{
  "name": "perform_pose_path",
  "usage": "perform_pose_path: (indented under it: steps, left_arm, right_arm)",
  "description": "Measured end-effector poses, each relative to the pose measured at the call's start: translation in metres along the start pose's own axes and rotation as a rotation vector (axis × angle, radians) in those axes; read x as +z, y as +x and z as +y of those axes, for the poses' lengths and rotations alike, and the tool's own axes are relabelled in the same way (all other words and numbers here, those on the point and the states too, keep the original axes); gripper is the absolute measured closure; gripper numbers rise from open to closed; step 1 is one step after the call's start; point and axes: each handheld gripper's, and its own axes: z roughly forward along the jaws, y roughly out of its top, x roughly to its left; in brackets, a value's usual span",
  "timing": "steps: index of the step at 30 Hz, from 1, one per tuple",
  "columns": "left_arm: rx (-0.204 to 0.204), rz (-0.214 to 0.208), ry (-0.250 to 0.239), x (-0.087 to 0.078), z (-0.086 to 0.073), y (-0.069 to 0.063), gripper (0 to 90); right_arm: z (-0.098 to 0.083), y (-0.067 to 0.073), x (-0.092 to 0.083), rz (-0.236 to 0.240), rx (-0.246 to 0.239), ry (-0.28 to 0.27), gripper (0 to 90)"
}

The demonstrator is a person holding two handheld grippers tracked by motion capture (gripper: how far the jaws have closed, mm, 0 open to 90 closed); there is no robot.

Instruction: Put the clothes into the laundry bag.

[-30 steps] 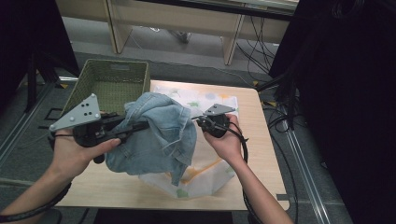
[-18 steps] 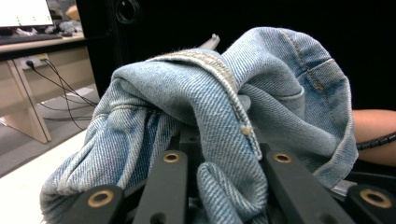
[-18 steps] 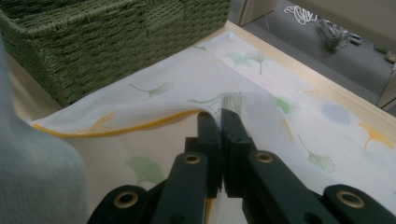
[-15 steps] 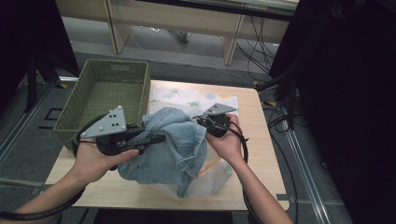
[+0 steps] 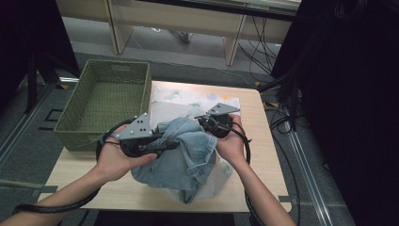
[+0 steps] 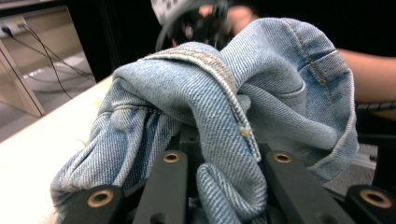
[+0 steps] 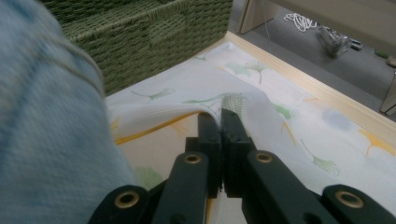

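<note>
The left gripper (image 5: 162, 143), with a bunch of the denim garment (image 5: 188, 157) clamped in its jaws, came down and travelled from the left side toward the middle of the desk (image 5: 75, 176), ending close to the right gripper (image 5: 204, 120). A second earlier it was held high, level with the near corner of the green basket (image 5: 106, 94), and the denim hung from it as a tall rounded bundle. The bundle sank with the hand and slumped into a lower, wider heap on the desk. As the denim dropped, more of the leaf-printed cloth (image 5: 188, 99) at the far side came into sight.
</note>
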Motion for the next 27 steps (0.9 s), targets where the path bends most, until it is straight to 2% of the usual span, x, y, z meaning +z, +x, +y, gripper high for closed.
perform_pose_path:
  steps: [2, 5, 6, 10, 16, 17, 19, 21, 27]
  left_arm:
    - [-0.001, 0.002, 0.021, 0.006, -0.003, 0.001, 76.2]
    - [-0.007, 0.003, 0.041, 0.013, -0.007, 0.004, 76.2]
    - [-0.010, 0.003, 0.049, 0.016, -0.009, 0.005, 76.1]
    - [-0.021, -0.001, 0.083, 0.026, -0.016, 0.007, 76.1]
    - [-0.003, 0.020, 0.170, 0.046, -0.031, 0.012, 76.1]
    - [-0.002, 0.019, 0.181, 0.048, -0.032, 0.013, 76.1]
    - [-0.015, 0.005, 0.205, 0.057, -0.037, 0.014, 76.0]
    - [0.011, 0.017, 0.234, 0.064, -0.042, 0.016, 76.0]
    - [0.008, 0.039, 0.313, 0.089, -0.060, 0.021, 75.9]
  right_arm:
    - [0.000, -0.002, 0.000, 0.004, -0.020, -0.006, 89.7]
    - [0.000, -0.001, 0.001, 0.008, -0.020, -0.006, 89.8]
    - [0.000, 0.000, 0.000, 0.008, 0.003, 0.000, 89.8]
    - [0.000, -0.002, -0.001, 0.019, -0.019, -0.005, 90.0]
    - [-0.001, -0.001, -0.001, 0.027, 0.008, 0.003, 90.0]
    - [-0.001, -0.001, 0.000, 0.031, -0.011, -0.001, 90.0]
    - [0.000, 0.001, 0.000, 0.033, -0.004, 0.001, 90.0]
    - [0.000, 0.001, 0.000, 0.037, -0.017, -0.004, 90.0]
    - [0.000, 0.009, 0.001, 0.060, -0.027, 0.008, 90.0]
